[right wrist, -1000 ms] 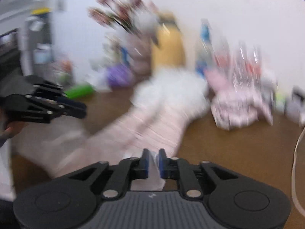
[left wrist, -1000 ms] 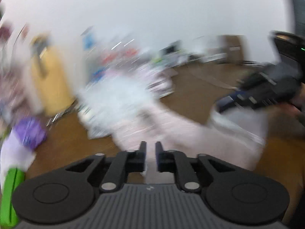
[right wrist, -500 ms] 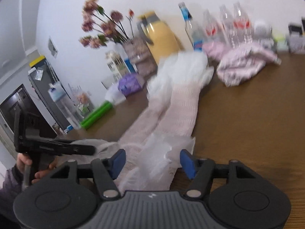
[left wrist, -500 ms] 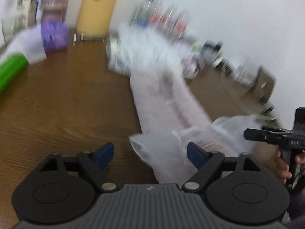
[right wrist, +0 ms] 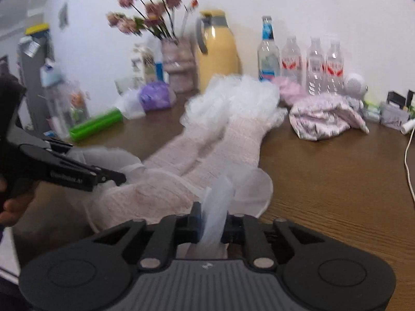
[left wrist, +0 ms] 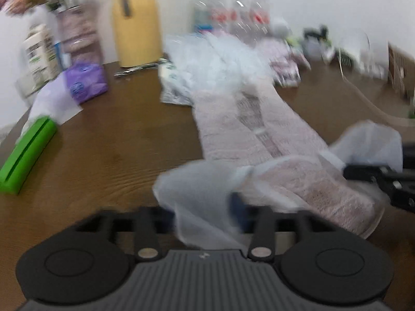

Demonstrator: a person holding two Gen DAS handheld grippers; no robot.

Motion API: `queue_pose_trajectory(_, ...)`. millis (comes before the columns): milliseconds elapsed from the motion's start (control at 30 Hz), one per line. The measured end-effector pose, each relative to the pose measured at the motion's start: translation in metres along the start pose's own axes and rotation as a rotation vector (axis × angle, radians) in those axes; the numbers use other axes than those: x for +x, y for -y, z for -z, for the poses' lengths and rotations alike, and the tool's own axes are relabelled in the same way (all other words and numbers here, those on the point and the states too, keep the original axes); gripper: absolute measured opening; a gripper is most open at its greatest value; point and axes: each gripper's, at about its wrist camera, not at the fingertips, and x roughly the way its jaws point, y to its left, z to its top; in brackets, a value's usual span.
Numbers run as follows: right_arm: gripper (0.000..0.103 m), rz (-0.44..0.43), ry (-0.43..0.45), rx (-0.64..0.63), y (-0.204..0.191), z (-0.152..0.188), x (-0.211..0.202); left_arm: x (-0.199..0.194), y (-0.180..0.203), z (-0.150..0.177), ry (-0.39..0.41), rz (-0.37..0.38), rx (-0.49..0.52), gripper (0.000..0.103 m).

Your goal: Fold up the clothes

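Both grippers work at the near end of a pale pink garment (right wrist: 230,142) with white tulle frills, stretched lengthwise across a brown wood-grain table (right wrist: 337,181). Right gripper (right wrist: 211,224) has its jaws closed on a bunch of white tulle at the near hem. Left gripper (left wrist: 203,213) has tulle lying between its fingers, but motion blur hides whether they pinch it. Along the white wall at the table's far edge stand a yellow thermos jug (right wrist: 216,51), a vase of pink flowers (right wrist: 176,59), four clear bottles (right wrist: 315,64), a purple packet (right wrist: 155,96) and a green roll (right wrist: 96,124). A crumpled lilac cloth (right wrist: 324,119) lies right of the garment's far end, and a white cable (right wrist: 408,160) runs along the table's right side.
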Motion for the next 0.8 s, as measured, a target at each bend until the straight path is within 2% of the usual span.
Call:
queue_pose_trajectory(33, 0.027, -0.010, 0.008, 0.028, 0.002, 0.001, -0.005, -0.009, -0.007, 0.001, 0.022, 0.052, -0.034, 0.064)
queue_pose_trajectory(67, 0.029, -0.019, 0.013, 0.065, 0.005, 0.001, -0.008, -0.015, -0.011, 0.001, 0.037, 0.097, -0.075, 0.074)
queue_pose_trajectory(100, 0.031, -0.046, 0.018, 0.114, 0.009, 0.002, -0.009, -0.021, -0.015, 0.001, 0.051, 0.138, -0.121, 0.079)
queue_pose_trajectory(133, 0.034, -0.085, 0.021, 0.174, 0.014, 0.003, -0.008, -0.025, -0.011, 0.000, 0.067, 0.155, -0.137, 0.083)
queue_pose_trajectory(167, 0.042, -0.103, 0.017, 0.210, 0.016, 0.004, -0.004, -0.027, -0.005, 0.000, 0.082, 0.163, -0.141, 0.083)
queue_pose_trajectory(200, 0.045, -0.110, 0.010, 0.235, 0.017, 0.005, -0.001, -0.025, 0.006, 0.000, 0.086, 0.157, -0.098, 0.083)
queue_pose_trajectory(233, 0.045, -0.092, -0.002, 0.226, 0.013, 0.006, 0.004, -0.022, 0.019, 0.001, 0.084, 0.145, -0.037, 0.088)
queue_pose_trajectory(300, 0.042, -0.030, -0.030, 0.178, 0.003, 0.009, 0.013, -0.008, 0.042, 0.006, 0.047, 0.067, 0.074, 0.089)
queue_pose_trajectory(333, 0.038, -0.009, -0.049, 0.160, -0.001, 0.010, 0.019, 0.001, 0.049, 0.009, 0.024, 0.036, 0.108, 0.085)
queue_pose_trajectory(367, 0.033, 0.008, -0.055, 0.145, -0.004, 0.013, 0.021, 0.007, 0.051, 0.012, 0.002, 0.026, 0.121, 0.073)
queue_pose_trajectory(400, 0.026, 0.025, -0.055, 0.131, -0.007, 0.015, 0.022, 0.013, 0.051, 0.015, -0.019, 0.024, 0.128, 0.067)
queue_pose_trajectory(500, 0.012, 0.057, -0.053, 0.098, -0.016, 0.021, 0.020, 0.011, 0.043, 0.022, -0.012, 0.060, 0.108, 0.061)
queue_pose_trajectory(633, 0.011, 0.034, -0.071, 0.082, -0.032, 0.033, 0.000, -0.003, 0.042, 0.033, -0.013, 0.096, 0.129, 0.045)
queue_pose_trajectory(733, 0.011, 0.014, -0.085, 0.071, -0.044, 0.042, -0.015, -0.022, 0.043, 0.045, -0.045, 0.119, 0.152, 0.043)
queue_pose_trajectory(767, 0.014, 0.009, -0.086, 0.060, -0.049, 0.046, -0.021, -0.029, 0.042, 0.051, -0.050, 0.129, 0.161, 0.045)
queue_pose_trajectory(800, 0.023, 0.006, -0.084, 0.044, -0.053, 0.049, -0.029, -0.036, 0.041, 0.057, -0.047, 0.133, 0.160, 0.047)
